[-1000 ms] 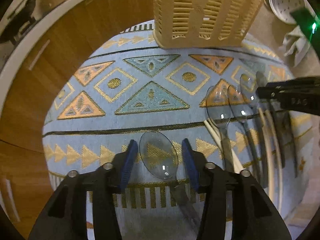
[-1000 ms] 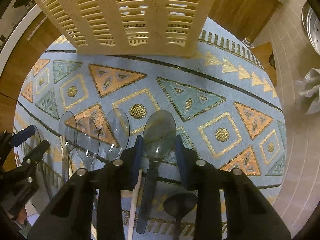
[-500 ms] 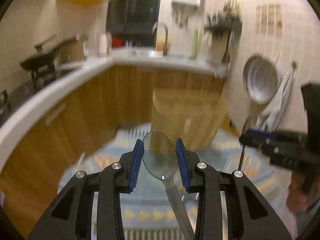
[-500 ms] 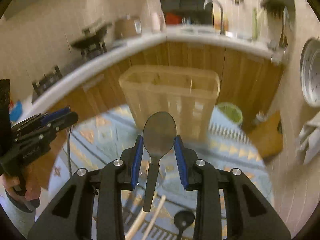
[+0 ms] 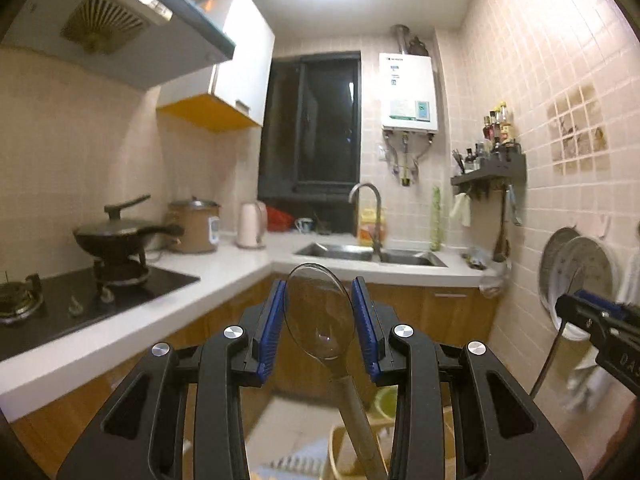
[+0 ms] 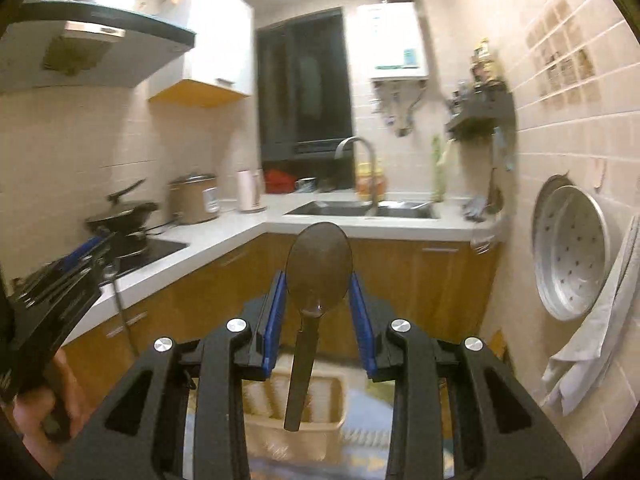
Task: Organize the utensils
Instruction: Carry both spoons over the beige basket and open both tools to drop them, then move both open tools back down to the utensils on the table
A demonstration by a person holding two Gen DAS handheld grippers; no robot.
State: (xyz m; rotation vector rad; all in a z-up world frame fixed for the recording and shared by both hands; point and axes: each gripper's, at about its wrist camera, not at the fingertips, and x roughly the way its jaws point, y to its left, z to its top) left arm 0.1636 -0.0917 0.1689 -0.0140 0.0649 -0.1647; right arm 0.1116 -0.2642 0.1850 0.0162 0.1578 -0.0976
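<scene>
My left gripper (image 5: 319,320) is shut on a clear plastic spoon (image 5: 318,312), bowl up, handle hanging down over the beige slotted utensil basket (image 5: 340,452) at the bottom edge. My right gripper (image 6: 318,300) is shut on a dark grey spoon (image 6: 319,268), bowl up, its handle hanging above the same basket (image 6: 296,424). Both grippers are raised and face the kitchen. The right gripper also shows at the right edge of the left wrist view (image 5: 592,320); the left gripper shows at the left of the right wrist view (image 6: 56,280).
An L-shaped white counter (image 5: 224,276) with wooden cabinets runs ahead, with a sink (image 5: 372,256), a wok on the hob (image 5: 120,240) and a kettle (image 5: 250,224). A metal steamer tray (image 6: 568,252) and a cloth (image 6: 592,340) hang on the right wall.
Both grippers closed on their spoons, lifted them off the patterned mat and tilted upward, so the views swung from the mat to the kitchen. The spoon handles now hang over the basket.
</scene>
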